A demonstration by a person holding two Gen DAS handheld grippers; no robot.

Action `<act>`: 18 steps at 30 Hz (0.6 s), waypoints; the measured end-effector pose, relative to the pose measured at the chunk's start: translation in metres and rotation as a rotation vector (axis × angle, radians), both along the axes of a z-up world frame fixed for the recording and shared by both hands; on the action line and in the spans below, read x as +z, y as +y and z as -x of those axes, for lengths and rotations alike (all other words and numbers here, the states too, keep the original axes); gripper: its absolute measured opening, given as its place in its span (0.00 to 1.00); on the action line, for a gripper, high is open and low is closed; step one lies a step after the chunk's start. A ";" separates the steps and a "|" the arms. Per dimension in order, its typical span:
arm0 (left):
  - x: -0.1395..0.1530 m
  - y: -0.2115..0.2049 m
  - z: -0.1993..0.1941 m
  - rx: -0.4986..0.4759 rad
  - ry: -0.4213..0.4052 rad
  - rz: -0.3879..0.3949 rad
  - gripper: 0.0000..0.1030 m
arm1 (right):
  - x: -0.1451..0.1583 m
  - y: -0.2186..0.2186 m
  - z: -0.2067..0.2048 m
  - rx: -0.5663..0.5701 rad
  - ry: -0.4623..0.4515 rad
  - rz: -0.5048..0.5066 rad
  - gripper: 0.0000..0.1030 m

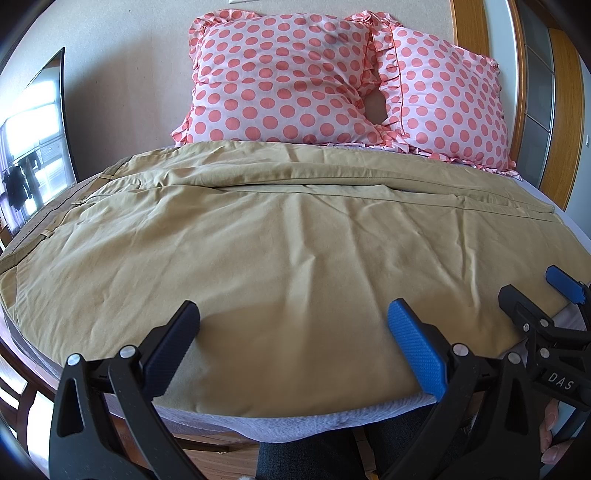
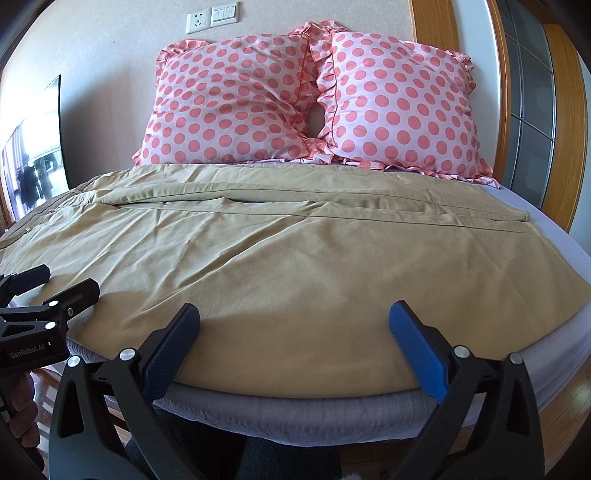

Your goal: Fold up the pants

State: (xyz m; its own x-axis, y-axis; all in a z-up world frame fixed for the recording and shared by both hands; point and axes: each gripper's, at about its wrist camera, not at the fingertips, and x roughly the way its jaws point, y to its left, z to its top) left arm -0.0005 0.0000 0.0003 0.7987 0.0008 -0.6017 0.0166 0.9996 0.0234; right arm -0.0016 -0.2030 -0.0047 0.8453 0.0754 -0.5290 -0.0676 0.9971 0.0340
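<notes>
Left gripper (image 1: pixel 293 345): jaws standing wide apart, gripping nothing, fingers poised over the near edge of the pants (image 1: pixel 280 258), the dark pad toward the waistband side and the blue pad toward the hem side; whether the tips are touching the cloth cannot be told. Right gripper (image 2: pixel 293 345): jaws likewise spread wide and holding nothing, hovering over the same near edge of the pants, closer to the hem end. Each tool is showing in the other's view: the right gripper beside the pants' near hem-side corner, the left gripper near the pants' waistband-side near edge, both seen open. Pants: khaki, lying flat and spread lengthwise across the bed (image 2: pixel 332 410), waistband with belt loops at the left, leg hems at the right, a lengthwise seam and a slight gap running along the middle where the two legs are meeting, wrinkles fanning over the nearer leg. Bed: grey-lilac sheet showing below the pants' near edge and beyond the hems. Pillows (image 2: pixel 314 99): two, pink with coral dots and ruffled borders, leaning against the wall just behind the pants' far edge. Wall switches (image 2: pixel 214 16): white, above the pillows.
</notes>
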 end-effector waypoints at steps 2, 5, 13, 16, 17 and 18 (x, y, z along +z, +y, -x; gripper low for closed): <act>0.000 0.000 0.000 0.000 0.000 0.000 0.98 | 0.000 0.000 0.000 0.000 0.000 0.000 0.99; 0.000 0.000 0.000 0.000 0.000 0.000 0.98 | 0.000 0.000 0.000 0.000 0.000 0.000 0.99; 0.000 0.000 -0.001 0.000 0.008 0.001 0.98 | -0.004 0.002 -0.002 -0.001 0.001 0.000 0.99; 0.003 -0.003 -0.003 -0.004 0.020 -0.001 0.98 | -0.002 0.002 -0.003 0.008 0.013 0.003 0.99; 0.004 -0.002 -0.002 -0.004 0.024 0.000 0.98 | 0.004 -0.002 -0.007 0.034 0.038 0.002 0.99; 0.005 -0.002 -0.004 -0.006 0.037 0.000 0.98 | 0.005 -0.003 -0.008 0.041 0.046 0.000 0.99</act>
State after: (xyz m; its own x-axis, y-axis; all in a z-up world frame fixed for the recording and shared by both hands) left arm 0.0035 -0.0020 0.0052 0.7761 -0.0037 -0.6306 0.0234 0.9995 0.0229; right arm 0.0064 -0.2058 0.0000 0.8162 0.1093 -0.5673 -0.1068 0.9936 0.0378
